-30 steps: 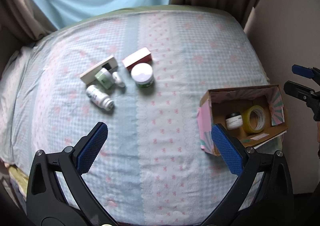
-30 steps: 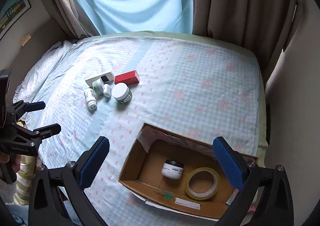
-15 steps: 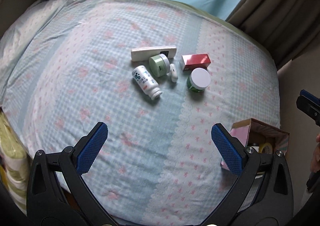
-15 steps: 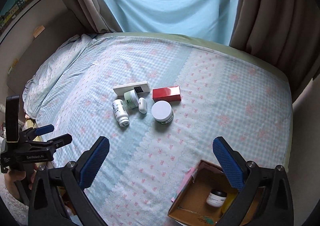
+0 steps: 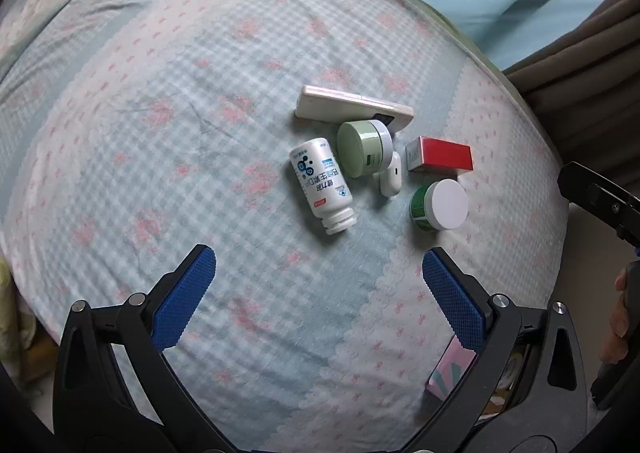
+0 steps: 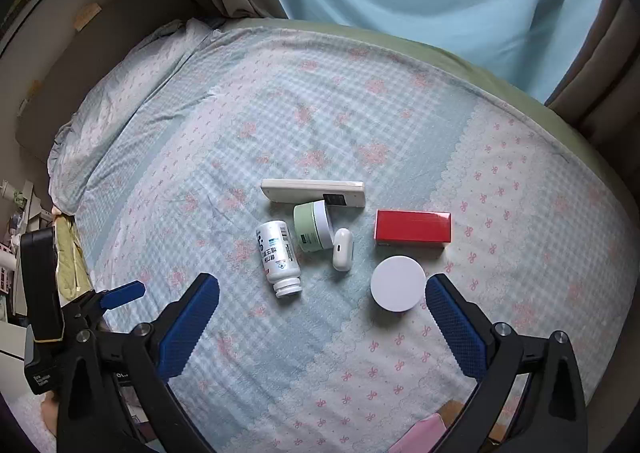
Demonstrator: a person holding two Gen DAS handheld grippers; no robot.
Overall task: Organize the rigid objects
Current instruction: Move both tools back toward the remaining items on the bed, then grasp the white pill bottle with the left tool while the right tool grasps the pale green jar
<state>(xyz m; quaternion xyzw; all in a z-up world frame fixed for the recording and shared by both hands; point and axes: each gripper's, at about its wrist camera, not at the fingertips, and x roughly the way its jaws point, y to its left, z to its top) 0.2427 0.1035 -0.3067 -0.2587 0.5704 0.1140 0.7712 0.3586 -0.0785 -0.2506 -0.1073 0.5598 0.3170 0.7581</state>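
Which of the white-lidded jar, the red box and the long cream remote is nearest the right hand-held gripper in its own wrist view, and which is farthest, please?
From the right hand-held gripper:
1. White-lidded jar, just ahead, toward its right finger.
2. Red box, beyond the jar, right of the cluster.
3. Cream remote, at the cluster's far edge.

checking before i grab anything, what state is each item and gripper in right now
left gripper: open, empty, above the bed
right gripper: open, empty
white bottle: on its side, capped
light green jar: tipped on its side, lid on
white-lidded jar: upright, closed
earbud case: lying flat, shut
red box: lying flat, closed
remote: lying flat
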